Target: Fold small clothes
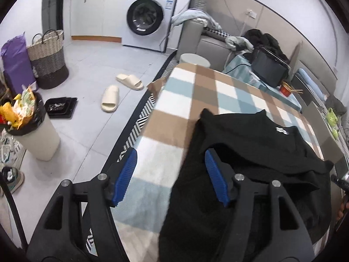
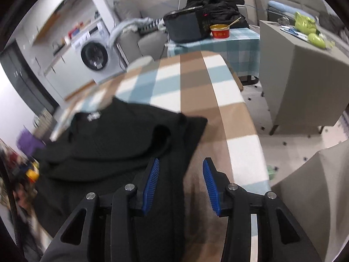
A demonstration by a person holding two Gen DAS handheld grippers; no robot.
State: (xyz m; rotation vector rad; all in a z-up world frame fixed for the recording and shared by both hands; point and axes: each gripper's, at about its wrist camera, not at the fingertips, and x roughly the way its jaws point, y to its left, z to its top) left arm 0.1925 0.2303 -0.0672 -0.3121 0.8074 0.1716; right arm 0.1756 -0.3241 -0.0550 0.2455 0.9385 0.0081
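The black shirt (image 1: 250,152) lies on the plaid blanket (image 1: 189,91), its white neck label (image 1: 282,130) unreadable. Left gripper (image 1: 171,175) and right gripper (image 2: 180,183) are spread, pinching nothing. Only the left view shows slippers (image 1: 110,98) at 10 o'clock.

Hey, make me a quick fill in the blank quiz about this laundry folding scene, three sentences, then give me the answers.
1. The garment lying on the checked blanket is coloured ____.
2. The ribbed pads on both grippers are coloured ____.
3. On the floor near the washing machine lies a pair of cream ____.

Missing words: black; blue; slippers
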